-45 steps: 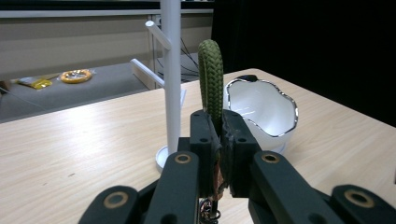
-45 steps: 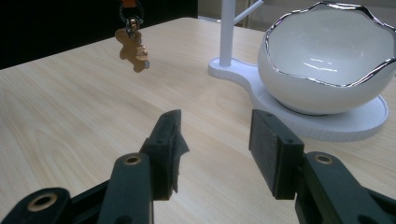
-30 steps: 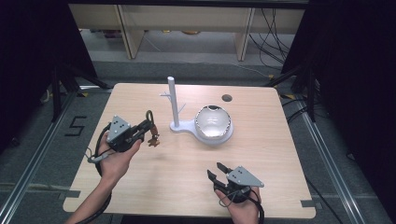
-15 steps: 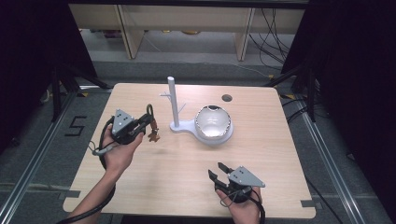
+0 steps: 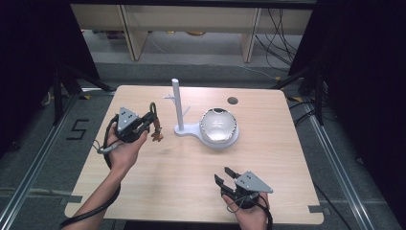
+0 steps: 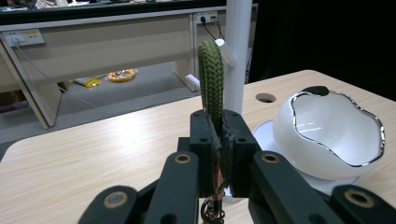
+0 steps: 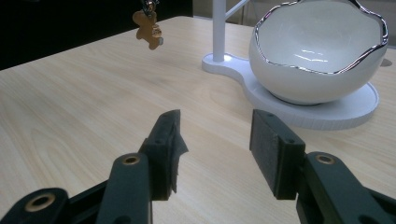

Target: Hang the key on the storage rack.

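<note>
Wooden table point(image 5: 172, 167), left claw point(image 5: 152, 123) clamping green braided strap point(image 6: 210, 84), right claw point(image 5: 224, 175) wide apart

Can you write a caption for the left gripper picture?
Left gripper pinches a green braided loop beside the white stand and bowl.

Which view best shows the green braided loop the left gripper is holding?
The left gripper view: the green loop stands upright out of the shut jaws, its weave clear. In the high view it is a thin dark loop at the left gripper. The right gripper view catches the hanging charm.
</note>
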`<act>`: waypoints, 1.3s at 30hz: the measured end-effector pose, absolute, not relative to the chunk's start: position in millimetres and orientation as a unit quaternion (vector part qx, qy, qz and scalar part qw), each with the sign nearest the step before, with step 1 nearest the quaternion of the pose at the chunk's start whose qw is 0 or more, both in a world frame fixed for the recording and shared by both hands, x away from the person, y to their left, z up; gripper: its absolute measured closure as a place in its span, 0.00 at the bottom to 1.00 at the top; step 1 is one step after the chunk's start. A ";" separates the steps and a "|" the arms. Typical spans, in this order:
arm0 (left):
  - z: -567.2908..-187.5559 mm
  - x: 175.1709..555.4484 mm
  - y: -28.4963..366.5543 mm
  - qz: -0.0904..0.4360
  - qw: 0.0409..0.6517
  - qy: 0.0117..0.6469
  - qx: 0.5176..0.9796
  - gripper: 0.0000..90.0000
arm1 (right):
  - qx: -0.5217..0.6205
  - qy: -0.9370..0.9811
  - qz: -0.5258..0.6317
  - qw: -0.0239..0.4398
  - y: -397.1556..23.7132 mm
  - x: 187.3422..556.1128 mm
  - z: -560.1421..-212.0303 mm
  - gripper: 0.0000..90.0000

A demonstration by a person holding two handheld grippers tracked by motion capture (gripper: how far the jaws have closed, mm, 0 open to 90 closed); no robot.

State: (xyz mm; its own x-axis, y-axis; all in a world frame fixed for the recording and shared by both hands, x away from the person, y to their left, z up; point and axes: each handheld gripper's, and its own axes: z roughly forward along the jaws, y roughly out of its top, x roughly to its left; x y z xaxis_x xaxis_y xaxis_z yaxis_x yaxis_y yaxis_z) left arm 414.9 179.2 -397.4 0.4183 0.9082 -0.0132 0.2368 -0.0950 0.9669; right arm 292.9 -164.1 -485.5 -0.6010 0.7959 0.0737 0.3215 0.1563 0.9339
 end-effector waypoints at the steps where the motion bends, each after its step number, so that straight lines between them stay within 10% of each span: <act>1: -397.4 414.9 179.2 0.325 0.517 0.431 0.665 0.93 | 0.385 0.726 0.523 0.227 -164.1 292.9 -485.5 0.60; 39: -398.4 451.5 160.1 0.350 0.483 0.436 0.673 0.93 | 0.393 0.723 0.523 0.222 -166.7 289.7 -486.3 0.59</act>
State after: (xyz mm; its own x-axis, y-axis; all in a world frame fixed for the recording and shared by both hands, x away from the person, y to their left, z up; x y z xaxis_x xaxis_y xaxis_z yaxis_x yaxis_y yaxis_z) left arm 451.5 160.1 -398.4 0.3739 0.9261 0.0502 0.2489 -0.1523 0.9565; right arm 289.7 -166.7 -486.3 -0.5921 0.8008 0.0902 0.3370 0.1443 0.9304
